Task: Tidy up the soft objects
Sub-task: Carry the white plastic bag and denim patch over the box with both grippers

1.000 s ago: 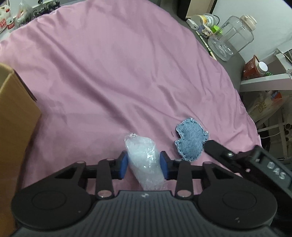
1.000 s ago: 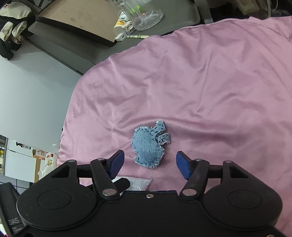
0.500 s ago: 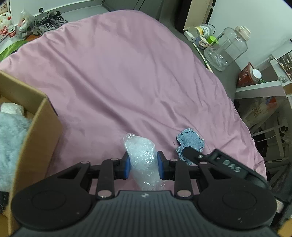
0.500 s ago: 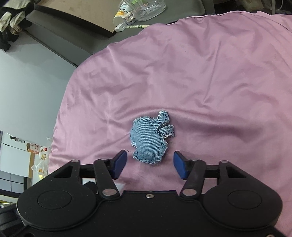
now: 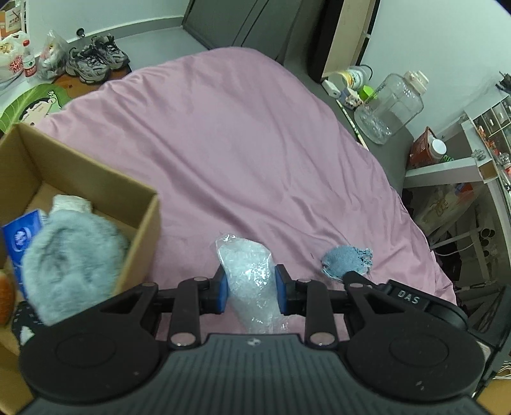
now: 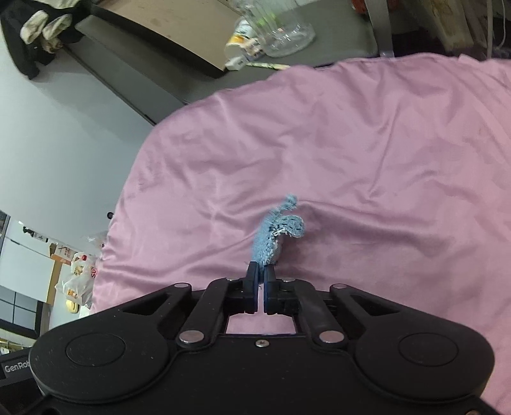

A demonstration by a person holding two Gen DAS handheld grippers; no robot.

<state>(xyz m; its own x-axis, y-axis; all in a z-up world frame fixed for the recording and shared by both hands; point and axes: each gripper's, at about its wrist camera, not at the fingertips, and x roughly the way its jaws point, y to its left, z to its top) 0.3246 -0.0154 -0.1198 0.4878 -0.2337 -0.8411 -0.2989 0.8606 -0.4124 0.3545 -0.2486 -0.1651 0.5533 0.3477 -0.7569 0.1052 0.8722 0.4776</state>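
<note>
My left gripper (image 5: 250, 287) is shut on a clear crinkled plastic bag (image 5: 247, 271), held above the pink sheet (image 5: 242, 143). To its left stands an open cardboard box (image 5: 95, 182) holding a grey fluffy item (image 5: 70, 252), a white cloth and a blue packet. My right gripper (image 6: 261, 281) is shut on the near edge of a blue denim patch (image 6: 271, 236), which stands pinched up off the pink sheet (image 6: 367, 159). In the left wrist view the denim patch (image 5: 346, 255) sits to the right of the bag, with the right gripper (image 5: 349, 275) at its near edge.
A clear plastic jar (image 5: 392, 105), cups and a white shelf (image 5: 447, 162) crowd the floor to the right of the bed. Shoes (image 5: 95, 59) and bags lie beyond the far edge. A grey board (image 6: 159, 35) and glass jar (image 6: 281, 28) sit past the sheet's edge.
The right jaws closed from wide apart onto the denim patch and lifted its edge. The left gripper rose and drew back with the bag, bringing the box into view.
</note>
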